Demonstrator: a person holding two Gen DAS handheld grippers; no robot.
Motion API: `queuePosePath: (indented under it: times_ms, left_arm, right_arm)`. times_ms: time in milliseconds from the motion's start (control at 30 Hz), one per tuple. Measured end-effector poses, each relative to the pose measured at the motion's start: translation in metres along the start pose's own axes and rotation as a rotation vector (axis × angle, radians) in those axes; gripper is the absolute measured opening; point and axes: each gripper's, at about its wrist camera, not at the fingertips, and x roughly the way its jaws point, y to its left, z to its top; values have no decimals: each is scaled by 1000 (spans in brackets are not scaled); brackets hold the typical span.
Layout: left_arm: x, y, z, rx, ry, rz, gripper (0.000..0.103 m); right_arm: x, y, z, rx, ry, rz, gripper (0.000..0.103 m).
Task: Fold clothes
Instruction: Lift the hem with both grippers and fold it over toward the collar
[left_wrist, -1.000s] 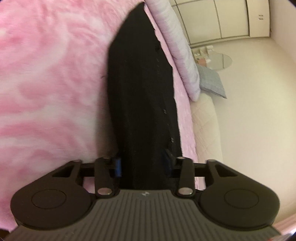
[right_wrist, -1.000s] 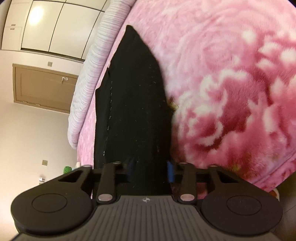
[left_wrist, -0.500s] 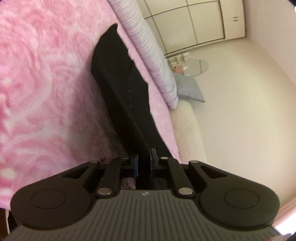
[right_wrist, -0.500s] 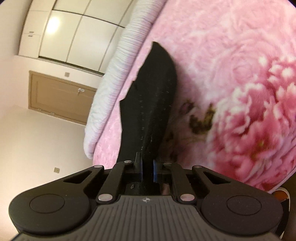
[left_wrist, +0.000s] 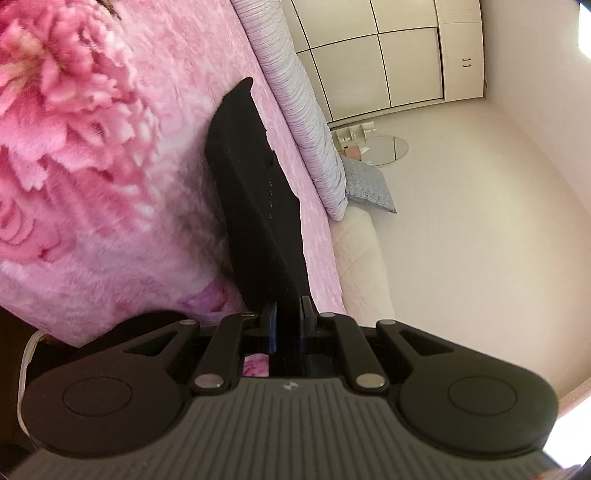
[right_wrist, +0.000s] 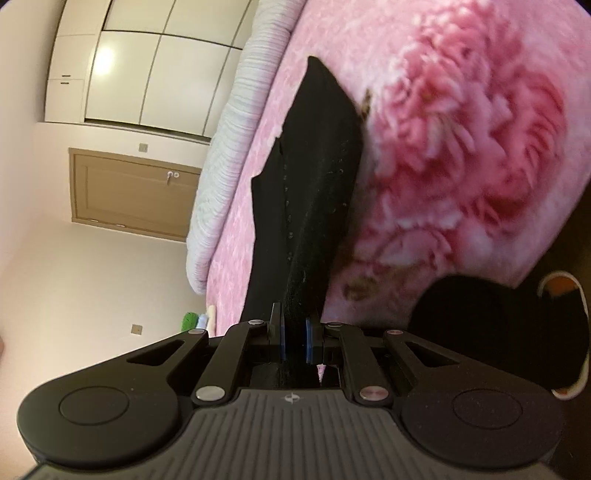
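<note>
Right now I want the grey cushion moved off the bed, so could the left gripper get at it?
Probably not yet: the left gripper is shut on the black garment, and the grey cushion lies well beyond it.

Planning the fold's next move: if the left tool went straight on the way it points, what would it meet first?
Probably the black garment that the left tool already grips, stretched ahead over the pink floral blanket; depth is unclear.

The garment lies on the blanket that covers the bed, along the side nearest the rolled quilt. The quilt runs along the bed's far edge, beyond the garment. A pillow sits at the quilt's end, against the wall.
</note>
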Motion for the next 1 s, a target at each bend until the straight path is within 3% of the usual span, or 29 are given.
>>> queuePosePath:
  times_ms: [267, 400, 533, 600, 700, 767, 833, 1000]
  left_arm:
    - [13, -30, 29, 31, -10, -58, 7]
    - [42, -51, 72, 56, -13, -89, 7]
    - [99, -69, 130, 85, -19, -78, 8]
    - [138, -69, 163, 67, -23, -49, 9]
    - [191, -59, 199, 46, -21, 57, 14]
    - [210, -50, 208, 58, -16, 129, 20]
    - [219, -40, 213, 81, -1, 199, 42]
    - [220, -14, 230, 109, 22, 291, 47]
  right_arm:
    - [-4, 40, 22, -75, -6, 15, 12]
    - [12, 68, 63, -100, -33, 39, 12]
    - [51, 87, 125, -75, -76, 45, 13]
    - [77, 88, 158, -33, -108, 27, 20]
    - [118, 80, 204, 26, -168, -46, 61]
    - [135, 76, 224, 8, -191, -121, 65]
    - [146, 72, 232, -56, -184, -185, 65]
    - [169, 55, 236, -232, -109, -339, 64]
